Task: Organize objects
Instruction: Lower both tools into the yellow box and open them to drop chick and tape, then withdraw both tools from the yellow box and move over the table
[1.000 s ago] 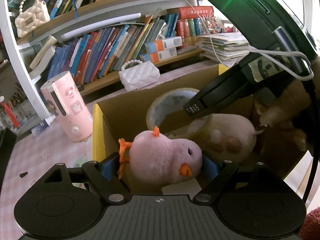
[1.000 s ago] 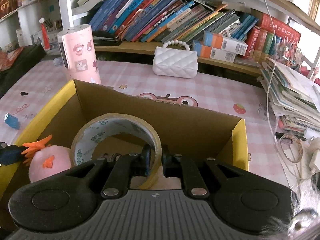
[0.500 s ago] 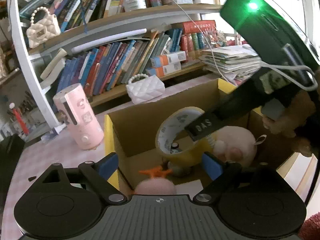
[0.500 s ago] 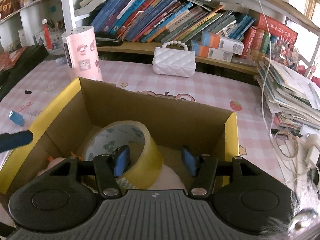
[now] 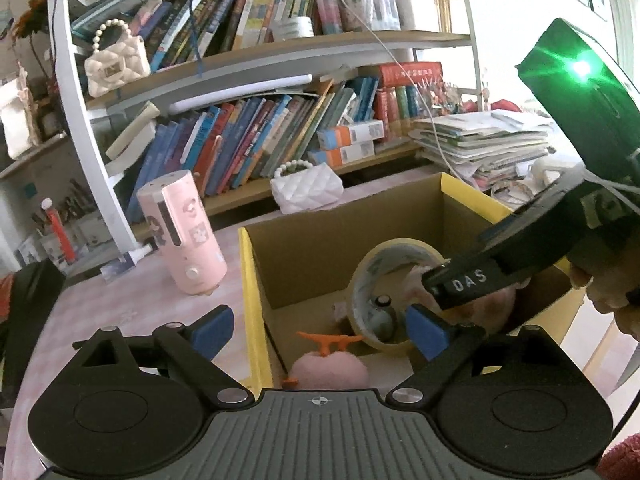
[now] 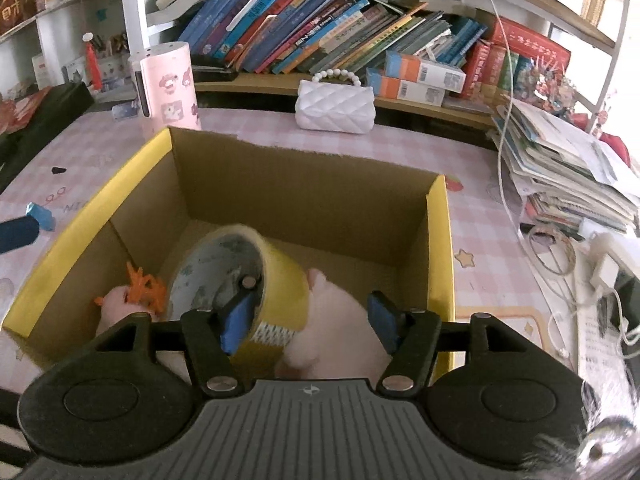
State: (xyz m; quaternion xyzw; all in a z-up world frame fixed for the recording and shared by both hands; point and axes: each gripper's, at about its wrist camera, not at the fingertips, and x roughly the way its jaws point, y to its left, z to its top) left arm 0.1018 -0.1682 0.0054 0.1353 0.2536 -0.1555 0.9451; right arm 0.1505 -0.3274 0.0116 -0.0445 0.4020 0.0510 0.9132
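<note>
Both grippers wide open, holding nothing: left gripper (image 5: pixel 318 326) above the box's left wall, right gripper (image 6: pixel 306 316) over the tape roll (image 6: pixel 256 280). Tape roll, pink chick plush (image 5: pixel 328 370) and larger pink plush (image 6: pixel 340 320) lie inside the cardboard box (image 6: pixel 304 184) on the counter (image 6: pixel 472 152). Suggested: lift both straight up clear of the walls, keeping the right's left finger from snagging the roll.
</note>
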